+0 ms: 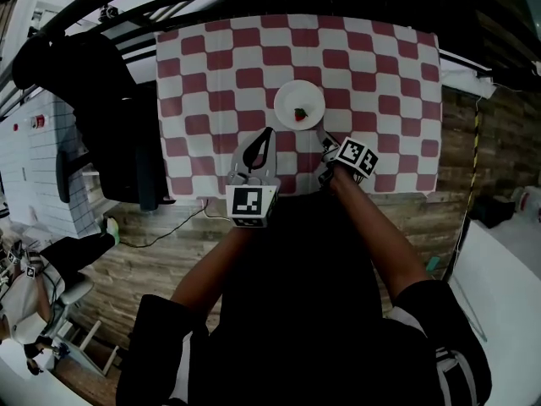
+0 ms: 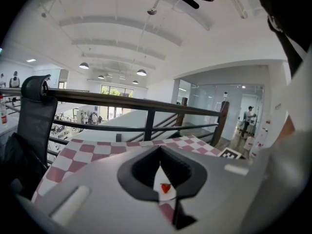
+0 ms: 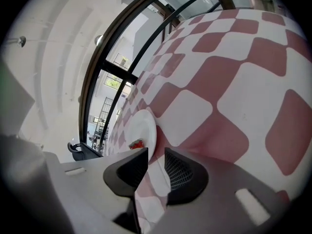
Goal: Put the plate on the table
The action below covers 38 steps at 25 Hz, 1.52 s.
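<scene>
The plate (image 1: pixel 287 98) lies flat on the red-and-white checked tablecloth (image 1: pixel 380 66), near the middle of the table and toward the edge closest to you. It is white and round, and a small red piece of food (image 1: pixel 300 114) with a bit of green, which looks like a strawberry, lies on it.

Neither of your grippers is touching the plate. Your left gripper (image 1: pixel 268 132) sits over the near edge of the cloth and points at the plate. Its jaws are pressed together at the tips with nothing pinched between them. In the left gripper view, the plate (image 2: pixel 160 177) and the red piece (image 2: pixel 165 188) show through the narrow slot behind the closed tips.

Your right gripper (image 1: pixel 328 149) is just beside the plate's near right edge and angled in toward it. In the right gripper view, its jaws (image 3: pixel 156 157) are spread, with only checked cloth (image 3: pixel 229 72) showing in the gap. The plate's rim (image 3: pixel 146 126) sits just past the tip of one pad and clear of both pads.

A black chair (image 1: pixel 110 117) stands off the table's left side, and a dark railing (image 2: pixel 146 104) runs behind the table.
</scene>
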Tool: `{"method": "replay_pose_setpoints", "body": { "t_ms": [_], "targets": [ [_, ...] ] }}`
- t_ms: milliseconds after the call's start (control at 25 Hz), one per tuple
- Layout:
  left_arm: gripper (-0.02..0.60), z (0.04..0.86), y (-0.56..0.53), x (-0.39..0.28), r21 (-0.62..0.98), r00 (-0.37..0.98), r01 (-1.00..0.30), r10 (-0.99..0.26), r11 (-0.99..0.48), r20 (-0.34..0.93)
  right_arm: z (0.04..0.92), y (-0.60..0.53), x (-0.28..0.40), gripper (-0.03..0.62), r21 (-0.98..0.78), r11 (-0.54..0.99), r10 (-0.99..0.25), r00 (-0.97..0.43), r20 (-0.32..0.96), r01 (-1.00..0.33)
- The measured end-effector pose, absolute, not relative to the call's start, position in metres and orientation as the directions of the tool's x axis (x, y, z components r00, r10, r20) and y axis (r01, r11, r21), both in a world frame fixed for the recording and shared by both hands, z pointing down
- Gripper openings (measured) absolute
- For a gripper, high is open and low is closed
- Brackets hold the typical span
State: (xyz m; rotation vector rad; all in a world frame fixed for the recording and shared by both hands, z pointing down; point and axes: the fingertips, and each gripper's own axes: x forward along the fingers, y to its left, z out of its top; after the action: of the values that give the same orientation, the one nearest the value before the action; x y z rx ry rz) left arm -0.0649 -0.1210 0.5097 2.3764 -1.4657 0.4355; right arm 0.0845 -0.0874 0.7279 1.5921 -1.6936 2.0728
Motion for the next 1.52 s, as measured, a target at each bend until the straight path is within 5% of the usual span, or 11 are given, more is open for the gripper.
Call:
{"method": "replay_pose_setpoints", "body": {
  "t_ms": [840, 1520],
  "targets": [
    [0.009, 0.498, -0.059, -0.072, 0.127, 0.503, -0.859, -0.768, -0.496, 0.397, 0.639, -0.029, 0.06, 0.011, -0.71, -0.263, -0.648, -0.426, 0.631, -0.653],
    [0.009, 0.49, -0.016, -0.055, 0.19, 0.499, -0.867, -0.789, -0.461, 0.36, 0.547, -0.002, 0.072, 0.0, -0.595, -0.072, -0.757, -0.345, 0.556, -0.801]
  ]
}}
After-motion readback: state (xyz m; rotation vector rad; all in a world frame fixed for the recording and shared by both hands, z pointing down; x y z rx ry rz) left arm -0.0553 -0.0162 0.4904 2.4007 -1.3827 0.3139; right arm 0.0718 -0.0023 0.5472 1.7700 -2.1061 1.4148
